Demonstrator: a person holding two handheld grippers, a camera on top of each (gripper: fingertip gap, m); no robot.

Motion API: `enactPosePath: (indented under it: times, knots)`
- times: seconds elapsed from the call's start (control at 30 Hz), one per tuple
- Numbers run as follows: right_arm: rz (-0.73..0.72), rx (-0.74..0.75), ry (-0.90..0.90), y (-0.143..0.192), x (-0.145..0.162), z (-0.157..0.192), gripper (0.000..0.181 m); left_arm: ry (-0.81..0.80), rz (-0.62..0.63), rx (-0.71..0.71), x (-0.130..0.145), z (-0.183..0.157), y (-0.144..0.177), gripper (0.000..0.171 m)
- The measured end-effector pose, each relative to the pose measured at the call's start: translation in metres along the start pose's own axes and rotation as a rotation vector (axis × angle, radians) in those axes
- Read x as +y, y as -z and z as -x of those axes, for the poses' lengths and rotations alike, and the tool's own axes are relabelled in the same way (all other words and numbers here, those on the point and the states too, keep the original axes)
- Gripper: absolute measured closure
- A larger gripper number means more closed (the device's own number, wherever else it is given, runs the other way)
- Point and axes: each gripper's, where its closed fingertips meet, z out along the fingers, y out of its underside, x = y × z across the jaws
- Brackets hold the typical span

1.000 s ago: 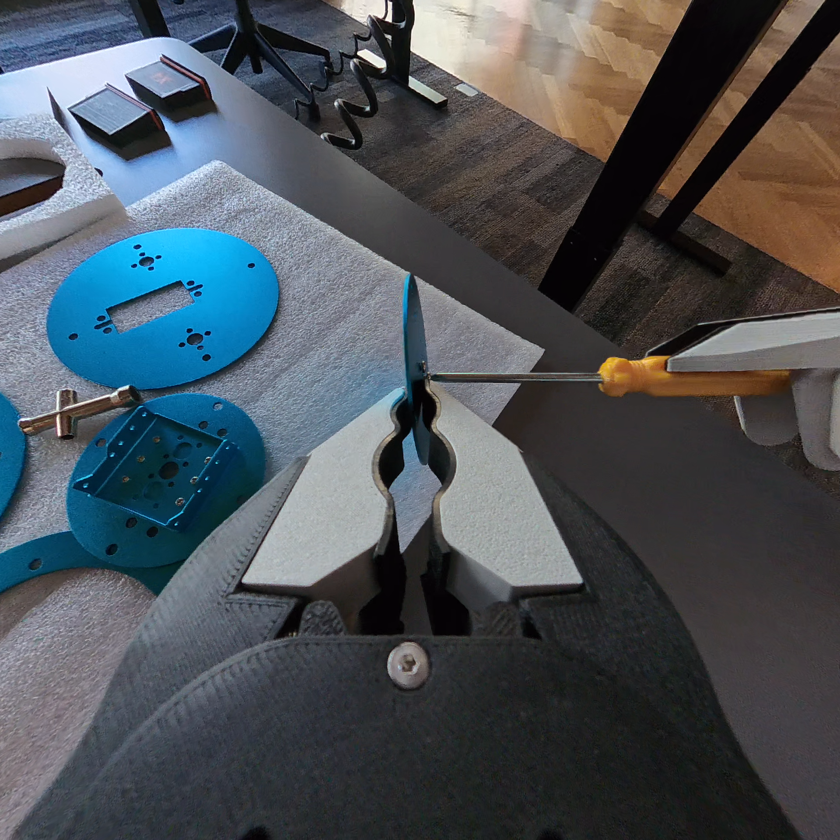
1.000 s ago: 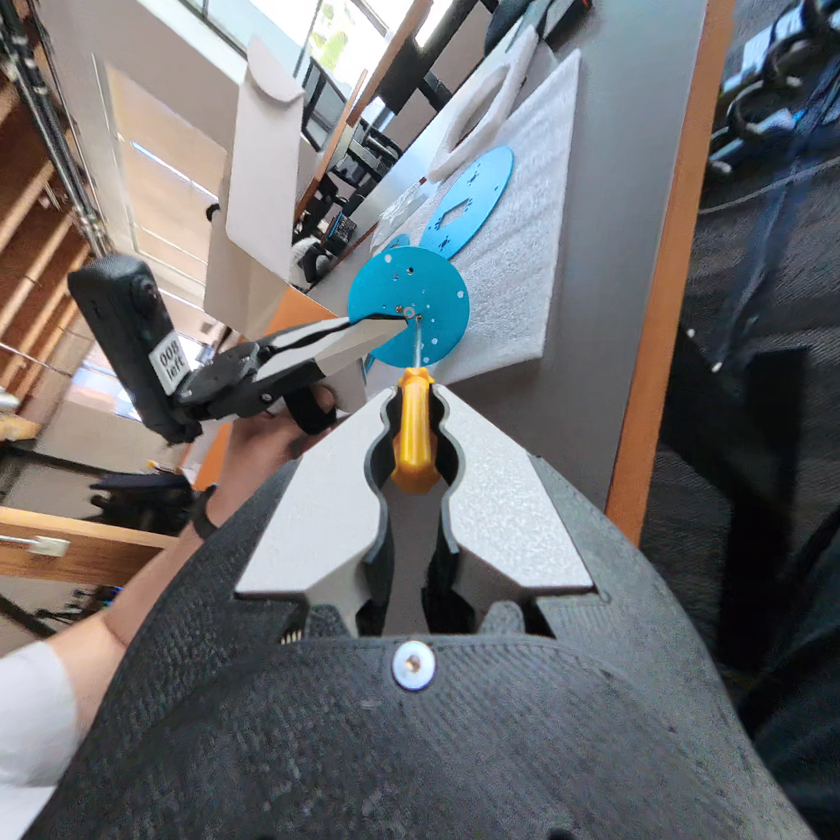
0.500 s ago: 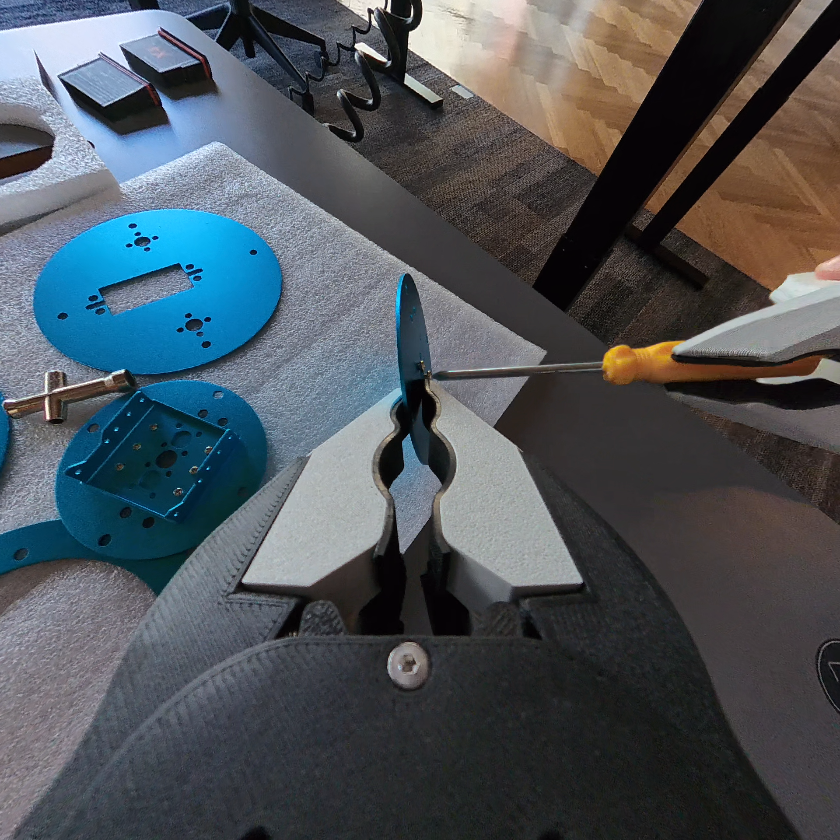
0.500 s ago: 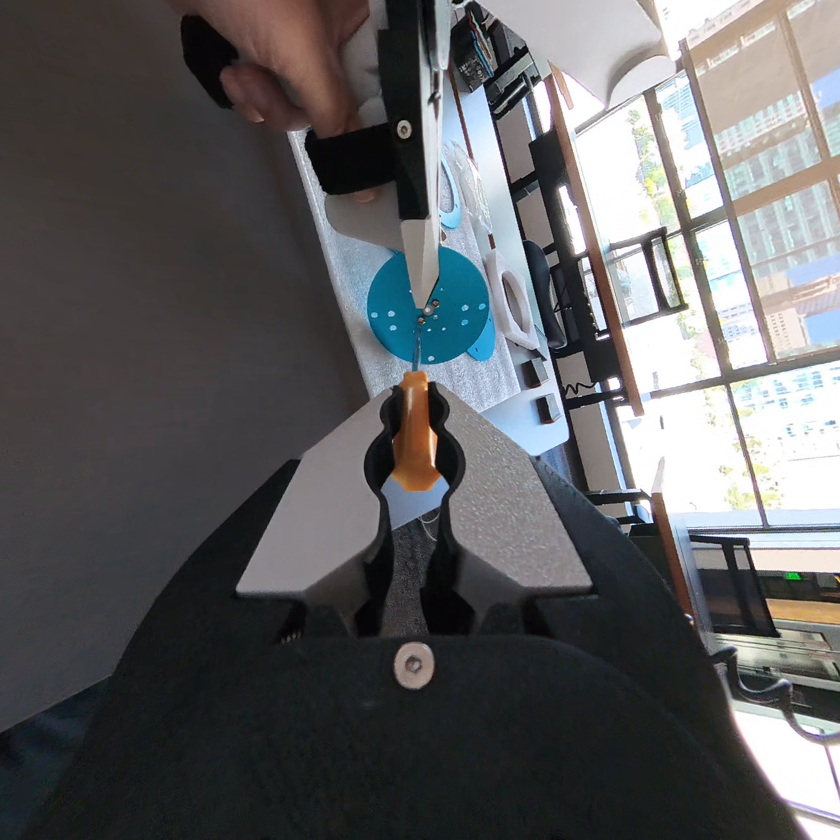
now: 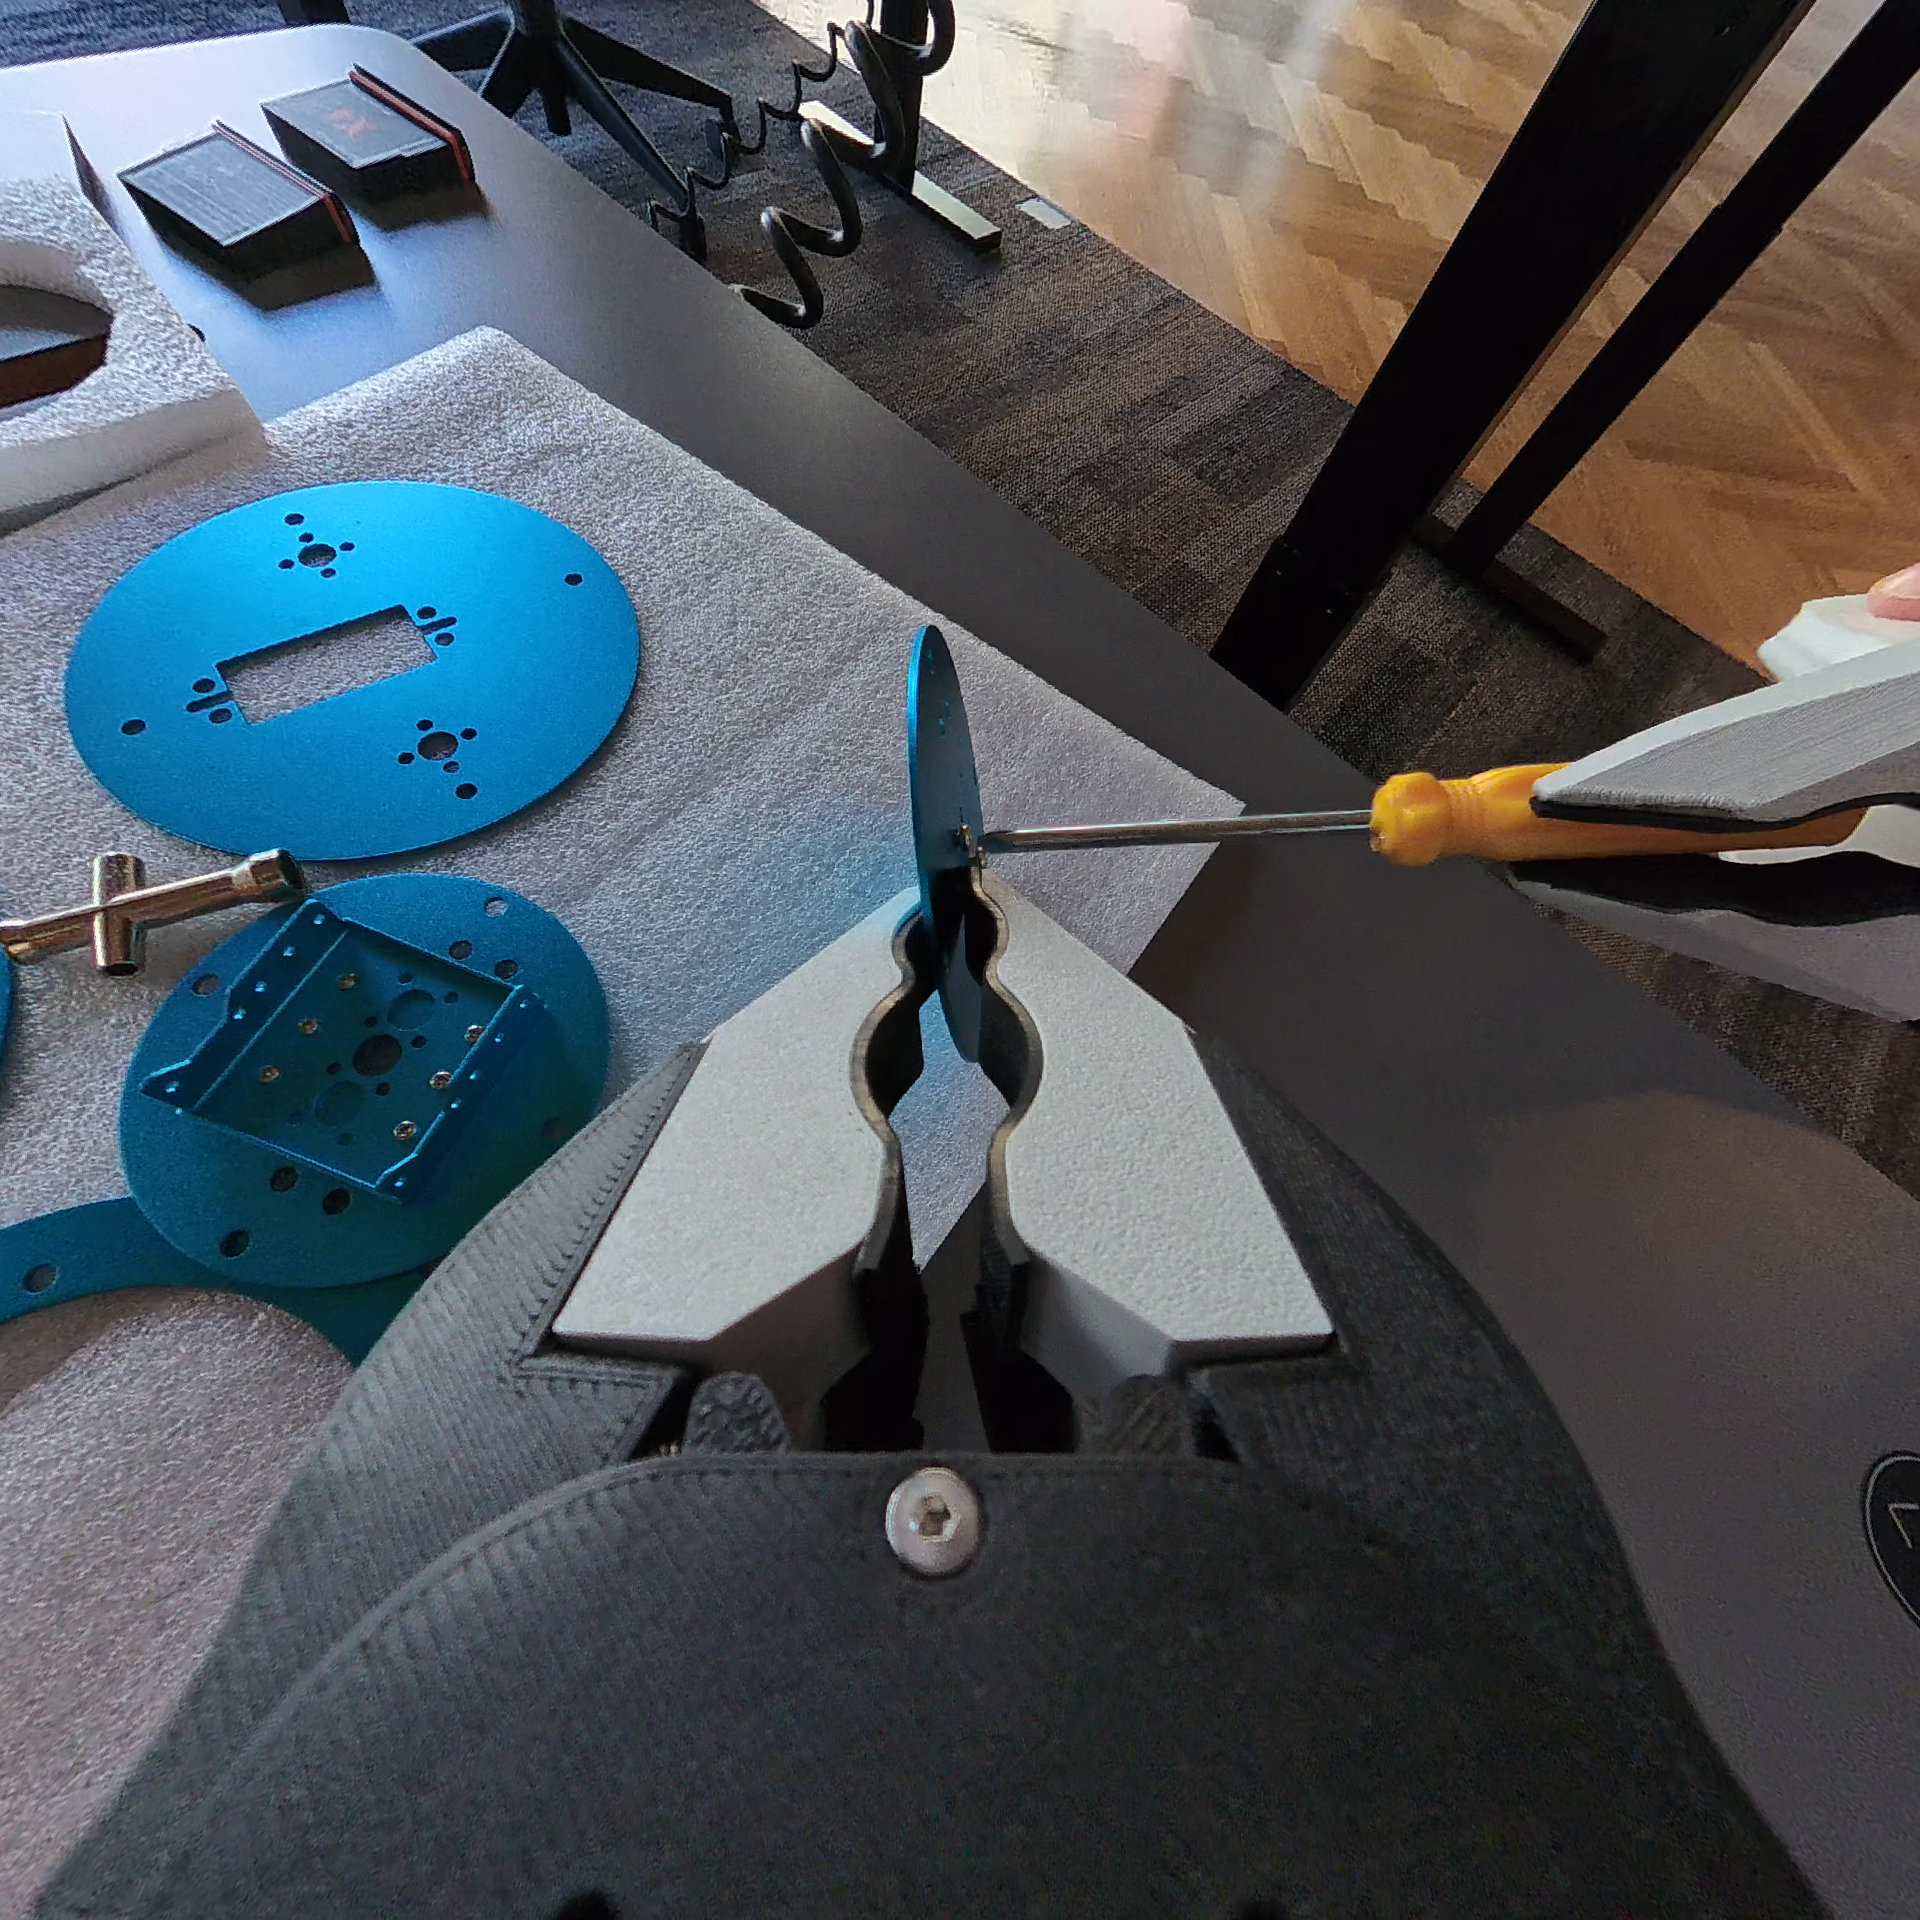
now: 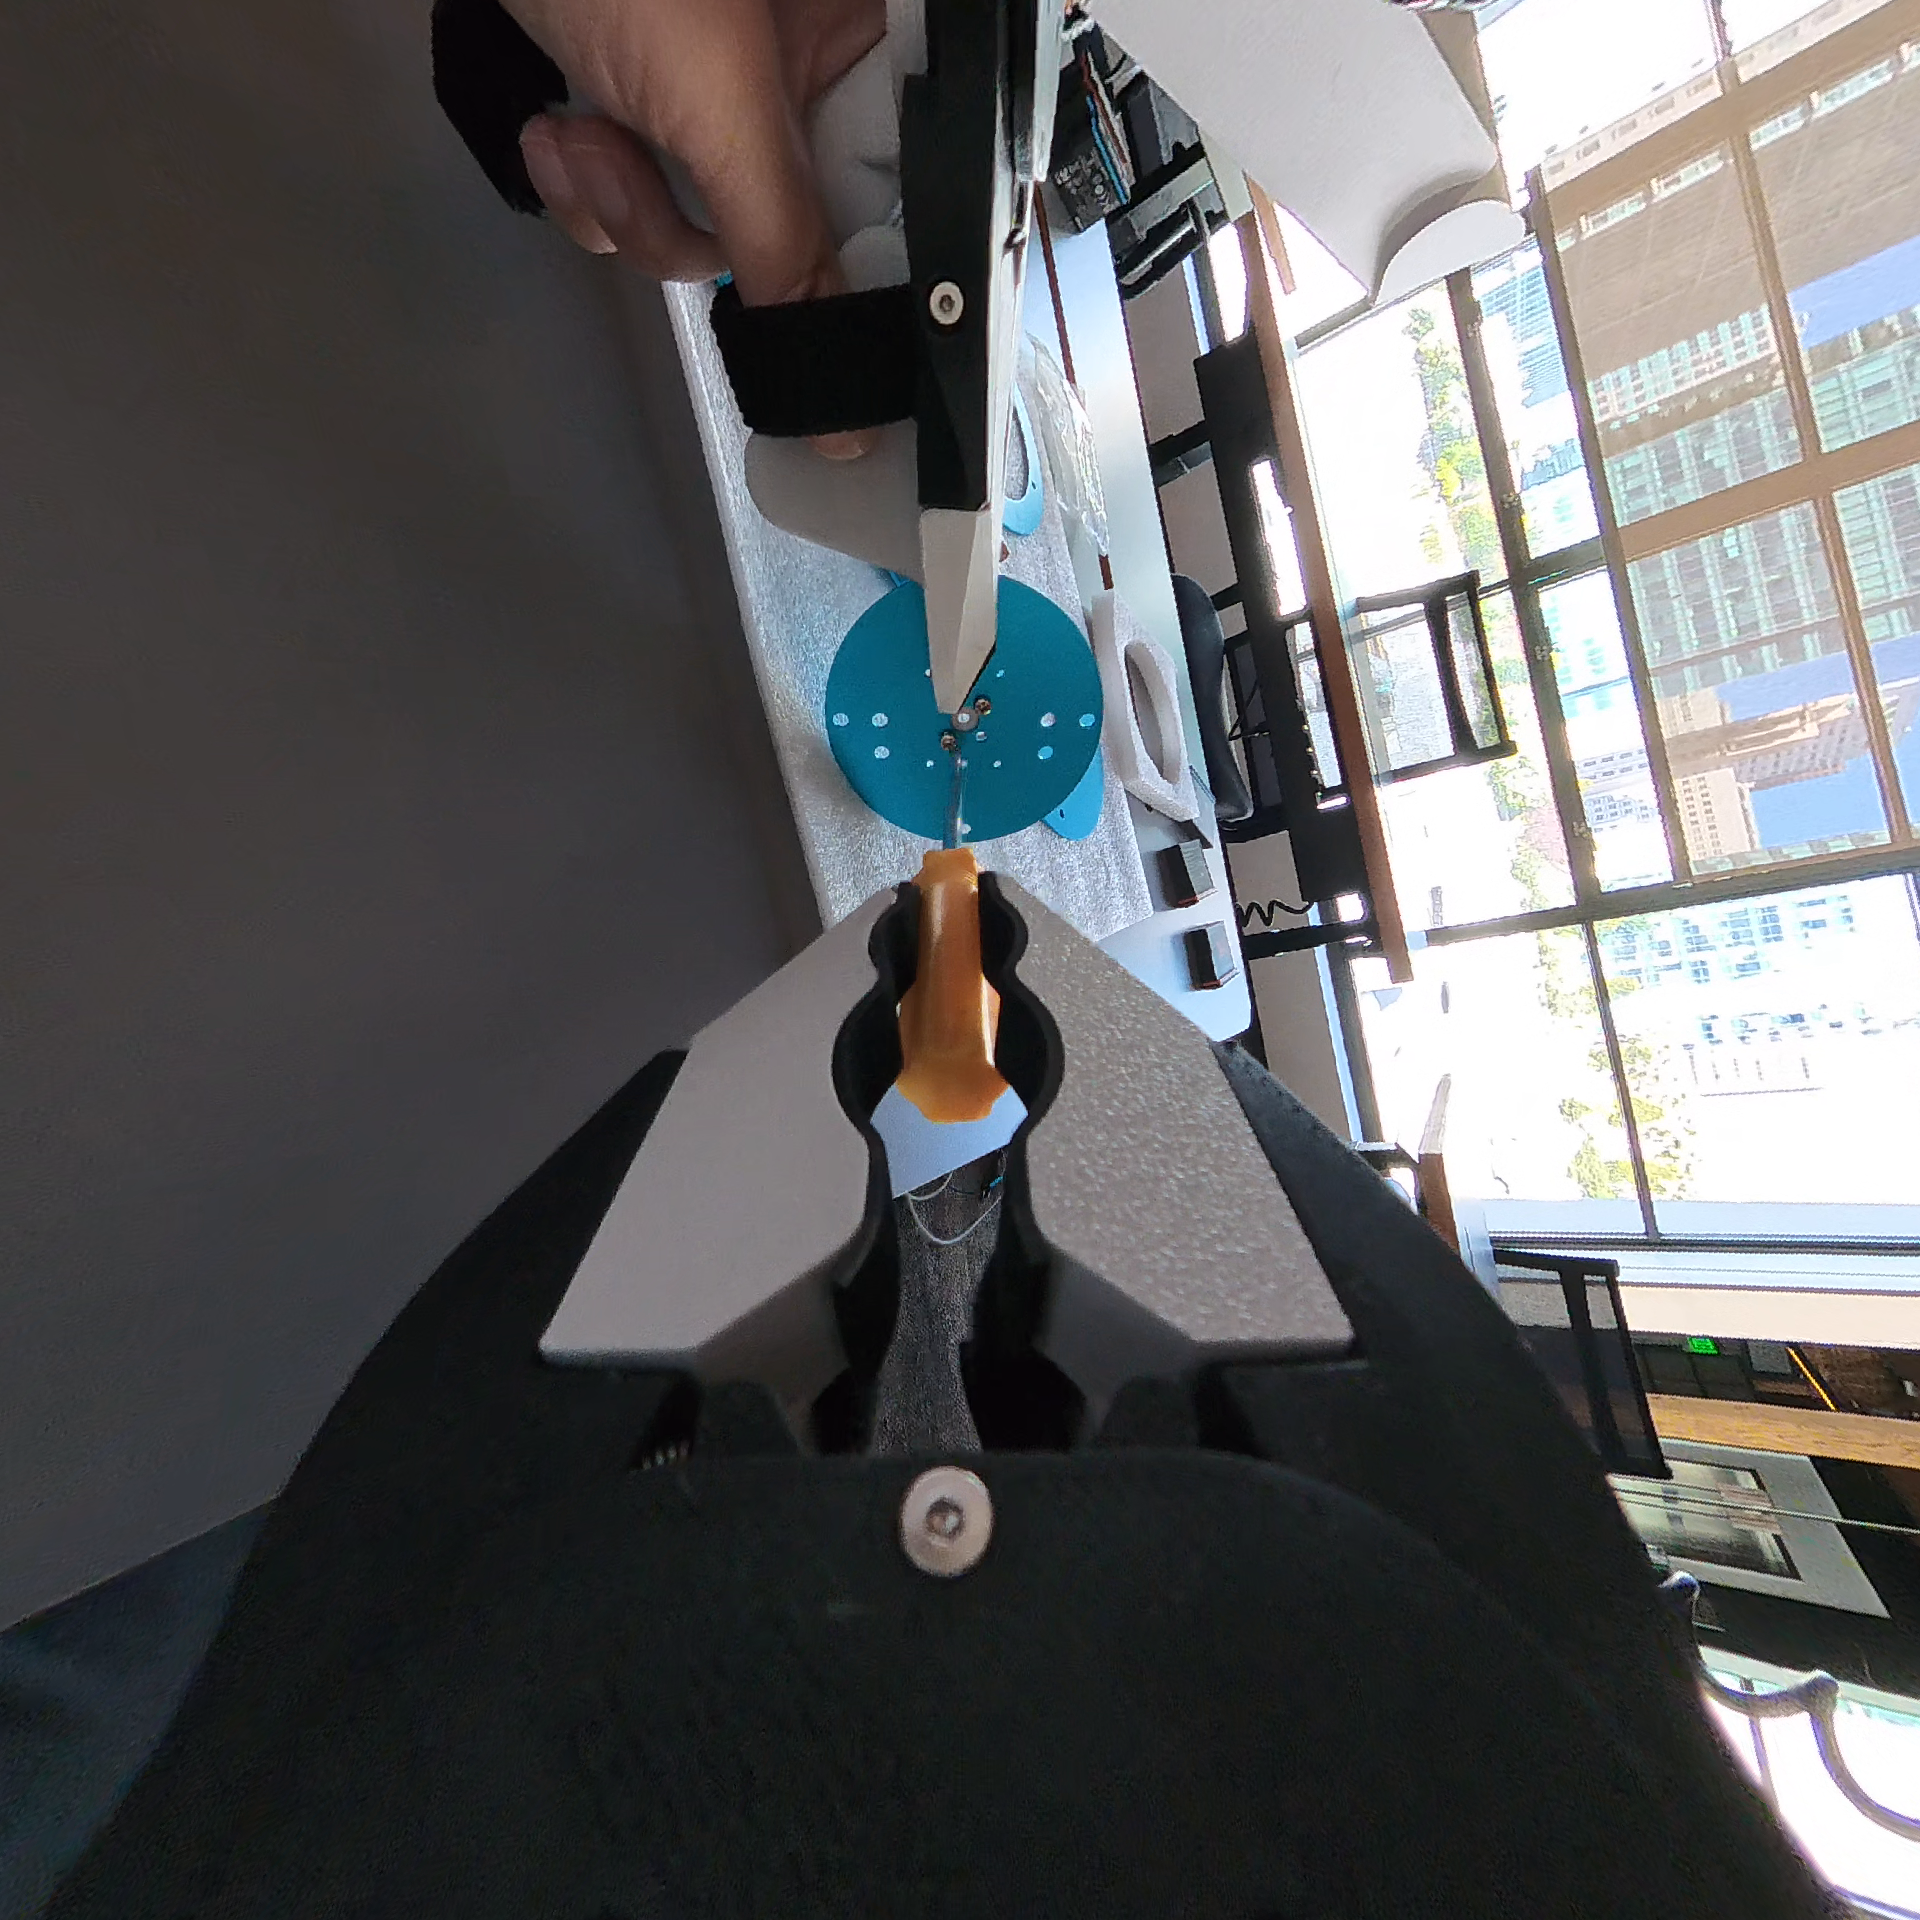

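My left gripper (image 5: 951,914) is shut on a small blue round plate (image 5: 940,790) and holds it upright on edge above the white foam sheet (image 5: 727,644). My right gripper (image 6: 951,904) is shut on the orange handle of a screwdriver (image 6: 945,997). The screwdriver (image 5: 1455,821) lies level and its tip touches a small screw (image 5: 968,831) on the plate's face. In the right wrist view the plate (image 6: 1018,769) shows face on, with the left gripper (image 6: 961,675) and a hand (image 6: 686,135) above it.
On the foam lie a large blue disc with a rectangular cutout (image 5: 353,665), a blue disc with a bracket on it (image 5: 353,1070), a blue ring (image 5: 73,1268) and a metal cross wrench (image 5: 145,904). Two black boxes (image 5: 301,177) sit on the dark table (image 5: 1455,1143). Black table legs (image 5: 1455,332) stand beyond the edge. Spacing between my two grippers at the tips: around 10 cm.
The right gripper has rolled about the screwdriver's axis, about a quarter turn or more since a second ago, with the tip staying on the screw. The left gripper kept the plate nearly still.
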Motion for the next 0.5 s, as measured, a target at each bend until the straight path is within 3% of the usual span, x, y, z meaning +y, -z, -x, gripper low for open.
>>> enactPosePath:
  times: [0.5]
  knots:
    - [-0.009,-0.008,0.069,0.0009,-0.0030,0.0025,0.171,-0.001,0.000,0.006,0.0001,-0.0008,0.0004,0.169]
